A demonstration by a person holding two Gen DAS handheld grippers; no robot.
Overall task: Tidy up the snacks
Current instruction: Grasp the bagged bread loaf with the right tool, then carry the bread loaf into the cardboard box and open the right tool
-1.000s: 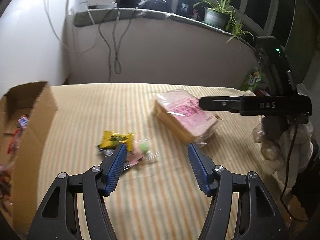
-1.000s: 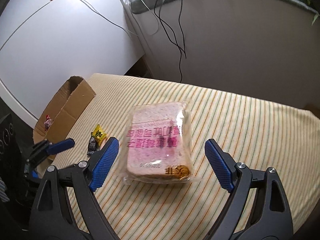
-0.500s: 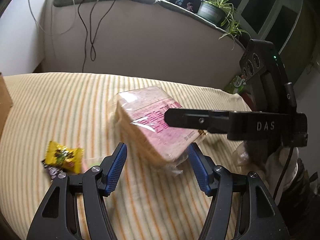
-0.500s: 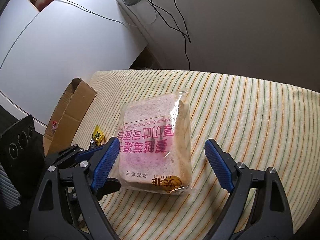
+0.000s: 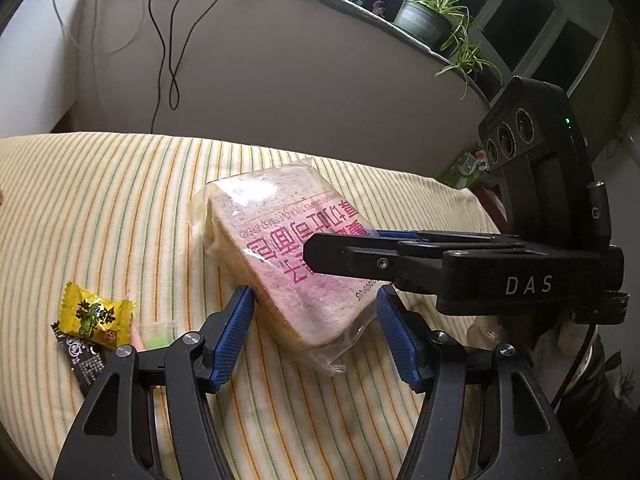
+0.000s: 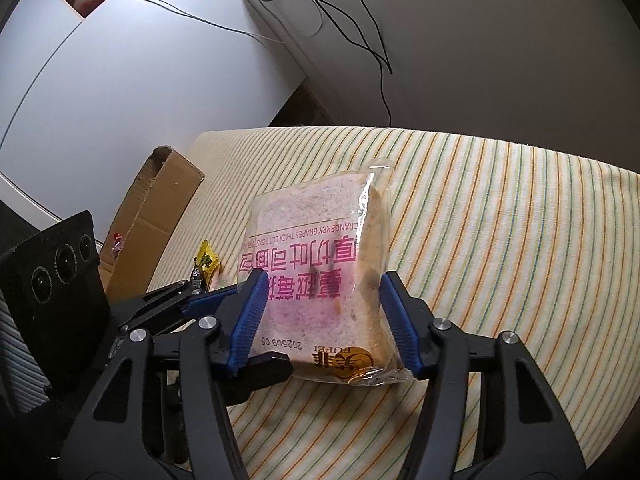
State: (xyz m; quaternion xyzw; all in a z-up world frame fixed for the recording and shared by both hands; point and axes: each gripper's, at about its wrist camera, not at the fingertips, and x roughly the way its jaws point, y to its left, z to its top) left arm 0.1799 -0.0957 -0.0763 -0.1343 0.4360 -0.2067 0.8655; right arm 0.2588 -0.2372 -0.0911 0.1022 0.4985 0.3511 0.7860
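A bag of sliced bread (image 6: 320, 248) in clear plastic with pink lettering lies tilted on the striped cloth (image 6: 500, 240). My right gripper (image 6: 320, 292) straddles its near end; the jaws are closing and both blue pads press the bag's sides. In the left wrist view the bread (image 5: 280, 232) sits between the fingers of my left gripper (image 5: 316, 312), which stands open around the bag's lower corner. The right gripper's black finger (image 5: 360, 260) crosses over the bag. A yellow candy (image 5: 96, 316), a black wrapper (image 5: 80, 360) and a green sweet (image 5: 154, 336) lie left of the left gripper.
An open cardboard box (image 6: 160, 216) with snacks inside stands at the cloth's left edge. The left gripper's body (image 6: 56, 280) is close beside the right one. A ledge with a potted plant (image 5: 424, 16) and hanging cables (image 5: 168, 40) runs behind. A green packet (image 5: 468, 168) lies far right.
My left gripper has swung right from the candies to the bread, and the box has left its view. The right jaws have narrowed from wide apart onto the bag's sides.
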